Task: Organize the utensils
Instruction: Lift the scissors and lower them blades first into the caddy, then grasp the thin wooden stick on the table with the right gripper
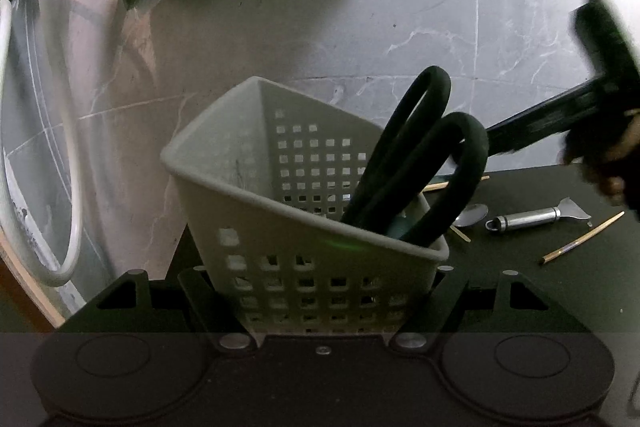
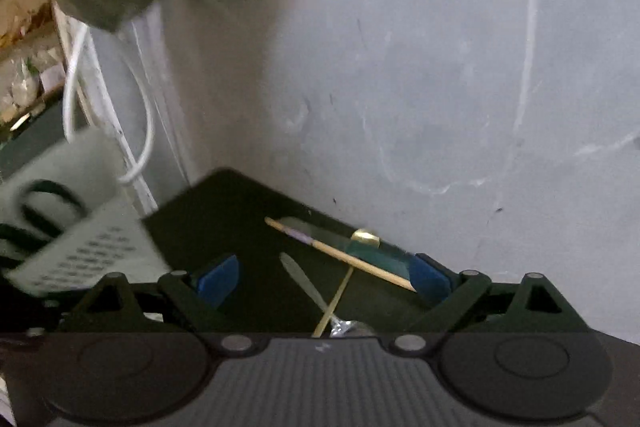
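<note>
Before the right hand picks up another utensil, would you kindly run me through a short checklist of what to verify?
1. Left tongs gripping the white basket: ok.
2. Basket upright enough to receive: not ok, it is tilted.
3. Scissors seated in the basket, handles up: ok.
4. Right tongs open and empty: ok, nothing between the blue pads.
5. Utensils on the black mat ahead of the right tongs: ok, a wooden chopstick crosses other pieces.
6. Which piece lies on top: cannot tell, the view is blurred.
</note>
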`<move>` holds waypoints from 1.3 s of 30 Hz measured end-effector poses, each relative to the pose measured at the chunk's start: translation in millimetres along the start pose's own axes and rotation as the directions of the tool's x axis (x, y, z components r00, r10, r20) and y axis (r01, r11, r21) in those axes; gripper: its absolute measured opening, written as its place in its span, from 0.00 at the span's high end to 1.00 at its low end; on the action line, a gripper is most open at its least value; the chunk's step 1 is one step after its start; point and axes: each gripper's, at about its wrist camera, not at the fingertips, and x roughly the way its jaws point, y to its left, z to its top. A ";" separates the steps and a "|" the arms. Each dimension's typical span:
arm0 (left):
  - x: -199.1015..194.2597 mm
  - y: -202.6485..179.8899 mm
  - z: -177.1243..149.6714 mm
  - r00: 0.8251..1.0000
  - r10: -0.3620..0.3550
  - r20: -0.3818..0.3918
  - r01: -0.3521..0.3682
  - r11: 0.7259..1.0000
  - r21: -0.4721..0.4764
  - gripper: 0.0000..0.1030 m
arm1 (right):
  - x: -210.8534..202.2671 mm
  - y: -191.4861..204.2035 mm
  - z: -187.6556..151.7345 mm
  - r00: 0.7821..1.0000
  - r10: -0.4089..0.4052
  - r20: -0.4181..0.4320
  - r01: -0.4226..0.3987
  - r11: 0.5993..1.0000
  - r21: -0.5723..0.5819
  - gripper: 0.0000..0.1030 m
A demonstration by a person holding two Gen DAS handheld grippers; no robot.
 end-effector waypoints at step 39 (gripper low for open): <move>3.5 2.0 1.5 1.000 0.003 -0.005 -0.003 1.000 -0.013 0.24 | 47.1 7.6 1.4 0.966 -0.032 -0.258 -0.047 0.955 -0.294 0.61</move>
